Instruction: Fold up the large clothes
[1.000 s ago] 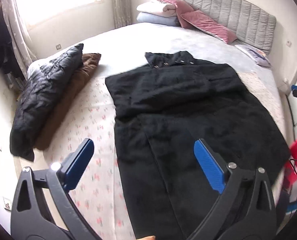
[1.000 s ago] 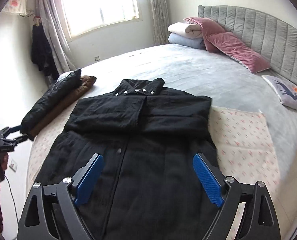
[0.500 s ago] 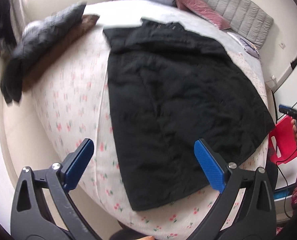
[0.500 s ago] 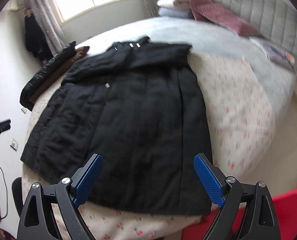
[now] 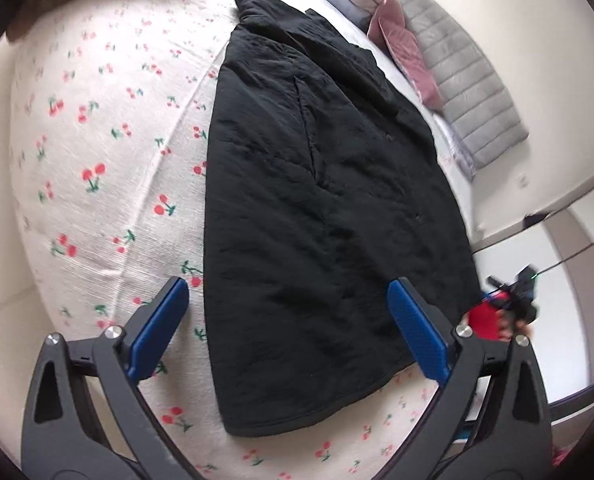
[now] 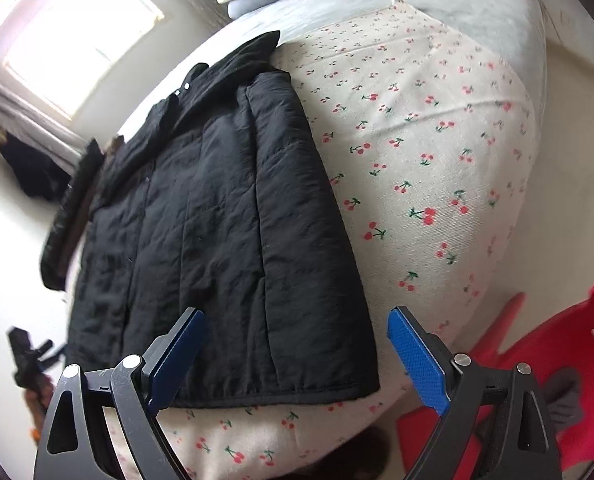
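Note:
A long black padded coat (image 5: 317, 208) lies flat on the cherry-print sheet (image 5: 97, 128), collar toward the headboard, hem at the foot of the bed. My left gripper (image 5: 289, 332) hovers open just above the hem's left corner, nothing between its blue pads. In the right wrist view the same coat (image 6: 225, 232) shows its right hem corner, and my right gripper (image 6: 297, 356) stands open over that corner, holding nothing. Its sleeves look folded in across the chest.
A black and a brown garment (image 6: 63, 220) lie stacked at the bed's left edge. Pink pillows (image 5: 397, 40) and a grey headboard (image 5: 469, 80) are at the far end. A red plastic chair (image 6: 537, 360) stands by the foot of the bed at right.
Both grippers have dropped and pulled back from over the coat's middle to its hem at the foot of the bed. Both stay open. The coat has not moved.

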A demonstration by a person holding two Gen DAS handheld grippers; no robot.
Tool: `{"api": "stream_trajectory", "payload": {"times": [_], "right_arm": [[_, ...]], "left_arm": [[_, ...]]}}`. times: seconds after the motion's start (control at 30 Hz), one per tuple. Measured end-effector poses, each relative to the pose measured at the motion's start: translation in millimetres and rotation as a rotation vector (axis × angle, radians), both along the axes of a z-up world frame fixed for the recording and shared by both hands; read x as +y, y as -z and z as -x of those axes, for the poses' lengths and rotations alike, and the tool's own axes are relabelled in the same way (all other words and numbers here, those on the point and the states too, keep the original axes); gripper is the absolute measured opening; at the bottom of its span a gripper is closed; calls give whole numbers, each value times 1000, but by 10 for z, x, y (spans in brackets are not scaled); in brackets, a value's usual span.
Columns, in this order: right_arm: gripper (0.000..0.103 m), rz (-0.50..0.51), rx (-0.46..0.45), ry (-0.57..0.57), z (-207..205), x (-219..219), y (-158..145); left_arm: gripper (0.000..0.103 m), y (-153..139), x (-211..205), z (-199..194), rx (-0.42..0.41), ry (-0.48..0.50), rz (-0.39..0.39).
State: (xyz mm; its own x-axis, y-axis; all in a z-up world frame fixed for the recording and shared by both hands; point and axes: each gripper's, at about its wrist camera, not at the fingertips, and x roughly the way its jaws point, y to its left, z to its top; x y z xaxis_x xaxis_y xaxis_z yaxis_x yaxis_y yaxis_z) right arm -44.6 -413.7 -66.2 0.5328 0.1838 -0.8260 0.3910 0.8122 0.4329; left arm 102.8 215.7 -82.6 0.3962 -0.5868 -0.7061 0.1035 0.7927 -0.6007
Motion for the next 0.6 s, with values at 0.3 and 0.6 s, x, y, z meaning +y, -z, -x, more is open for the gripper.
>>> {"api": "stream_trajectory", "payload": {"times": [0.3,0.6], "right_arm": [[95,-164,-128,80,-61,-78,279],[75,-259,-202,52,-73,147,364]], "left_arm": [[86,168,47,93,27,22,201],[71,180,-215,172,11,71,154]]}}
